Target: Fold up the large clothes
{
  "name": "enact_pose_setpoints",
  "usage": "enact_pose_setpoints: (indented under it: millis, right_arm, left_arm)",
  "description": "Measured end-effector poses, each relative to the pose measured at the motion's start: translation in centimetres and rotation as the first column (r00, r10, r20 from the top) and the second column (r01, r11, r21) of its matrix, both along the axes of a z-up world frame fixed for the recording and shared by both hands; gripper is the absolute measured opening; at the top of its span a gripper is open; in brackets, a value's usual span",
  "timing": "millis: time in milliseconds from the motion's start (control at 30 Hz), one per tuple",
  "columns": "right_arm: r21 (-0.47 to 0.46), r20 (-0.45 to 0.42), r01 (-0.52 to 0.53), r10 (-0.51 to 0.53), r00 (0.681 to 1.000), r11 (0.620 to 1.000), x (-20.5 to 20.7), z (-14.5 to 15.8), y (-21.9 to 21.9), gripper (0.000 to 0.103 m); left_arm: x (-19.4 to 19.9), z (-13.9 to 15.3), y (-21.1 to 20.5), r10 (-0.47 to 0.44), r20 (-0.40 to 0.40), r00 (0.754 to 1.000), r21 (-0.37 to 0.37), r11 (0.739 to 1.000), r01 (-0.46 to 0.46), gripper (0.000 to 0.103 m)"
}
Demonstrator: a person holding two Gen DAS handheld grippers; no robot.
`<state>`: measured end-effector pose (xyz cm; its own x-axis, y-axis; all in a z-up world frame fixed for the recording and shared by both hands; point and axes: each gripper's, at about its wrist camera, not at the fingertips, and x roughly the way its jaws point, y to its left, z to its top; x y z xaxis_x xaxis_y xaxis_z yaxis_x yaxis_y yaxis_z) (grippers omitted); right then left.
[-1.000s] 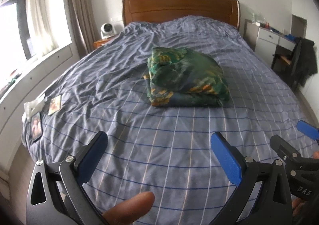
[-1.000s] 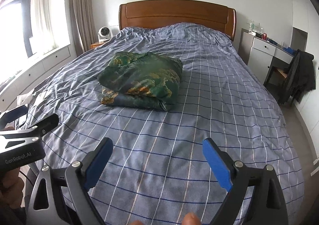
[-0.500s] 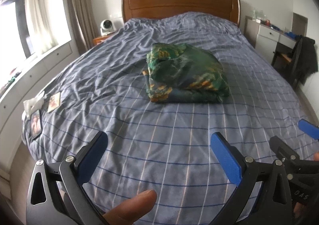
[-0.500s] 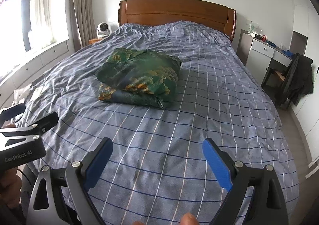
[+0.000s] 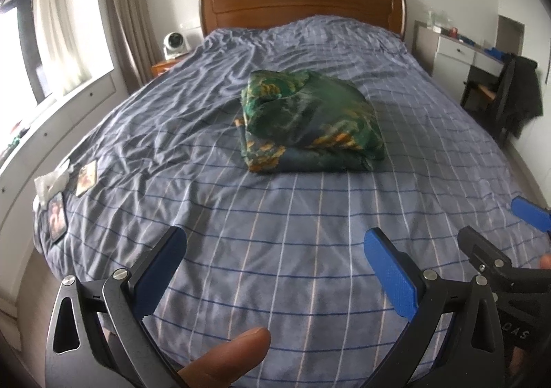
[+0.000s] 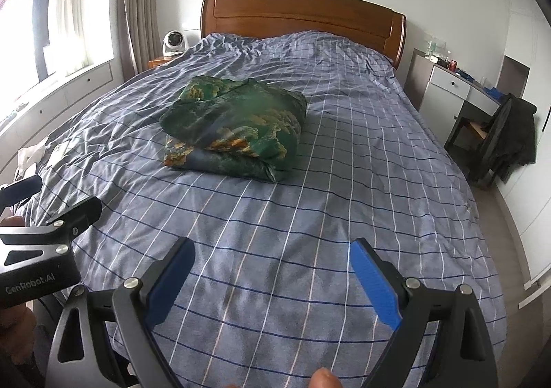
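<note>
A green patterned garment (image 5: pixel 310 123) lies folded in a thick bundle in the middle of the bed (image 5: pixel 241 216); it also shows in the right wrist view (image 6: pixel 237 129). My left gripper (image 5: pixel 275 250) is open and empty above the foot of the bed, well short of the bundle. My right gripper (image 6: pixel 272 260) is open and empty beside it, also over the foot of the bed. Each gripper shows at the edge of the other's view.
A blue checked duvet (image 6: pixel 344 164) covers the bed, with a wooden headboard (image 5: pixel 299 6) behind. Photo cards and a tissue (image 5: pixel 58 188) lie at the bed's left edge. A white desk and a chair with a dark jacket (image 6: pixel 506 136) stand right.
Both grippers have drawn back and risen a little from the bundle. Both stay open; the bundle has not moved.
</note>
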<state>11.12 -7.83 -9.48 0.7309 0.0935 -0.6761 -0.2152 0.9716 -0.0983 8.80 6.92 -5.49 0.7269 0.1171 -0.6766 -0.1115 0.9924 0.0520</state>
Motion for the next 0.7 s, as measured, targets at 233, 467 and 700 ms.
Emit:
enact_pose_setpoints:
  millis: [233, 467, 700]
  right_arm:
    - [-0.004, 0.013, 0.008, -0.008, 1.000, 1.000, -0.44, 0.49, -0.01, 0.093]
    - [-0.011, 0.017, 0.030, -0.030, 0.999, 0.999, -0.42, 0.62, -0.34, 0.093]
    - [-0.017, 0.017, 0.031, -0.031, 0.999, 0.999, -0.58, 0.56, -0.24, 0.093]
  left_arm:
    - [0.21, -0.04, -0.56, -0.008, -0.009, 1.000, 0.006, 1.000, 0.008, 0.103]
    - [0.19, -0.26, -0.59, -0.003, -0.014, 1.000, 0.004, 1.000, 0.003, 0.103]
    - [-0.11, -0.39, -0.83, -0.011, -0.019, 1.000, 0.001, 1.000, 0.011, 0.103]
